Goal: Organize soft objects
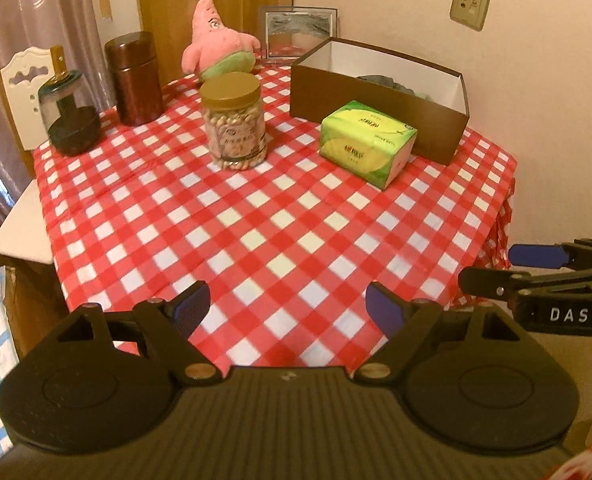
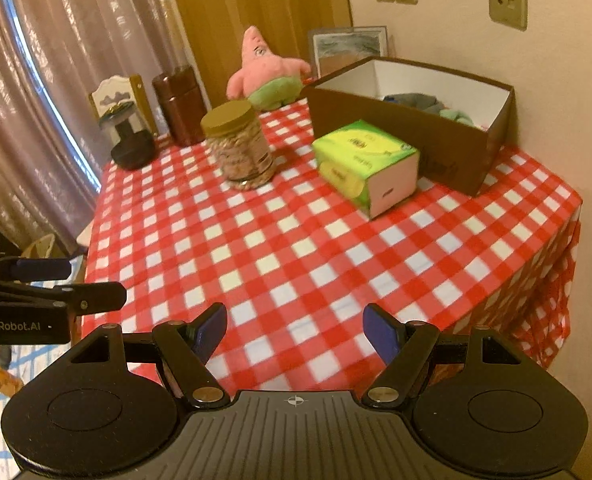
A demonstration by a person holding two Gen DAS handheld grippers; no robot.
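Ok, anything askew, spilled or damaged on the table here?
Nothing spilled or damaged. The green tissue pack lies at an angle to the brown box, and the pink plush sits outside it, near the back edge.

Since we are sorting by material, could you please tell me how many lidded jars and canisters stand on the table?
3: a dark glass jar at the far left edge, a brown canister beside it, and a gold-lidded snack jar nearer the middle. More may hide behind the box.

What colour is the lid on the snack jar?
Tan-gold; the jar lid shows best in the left wrist view.
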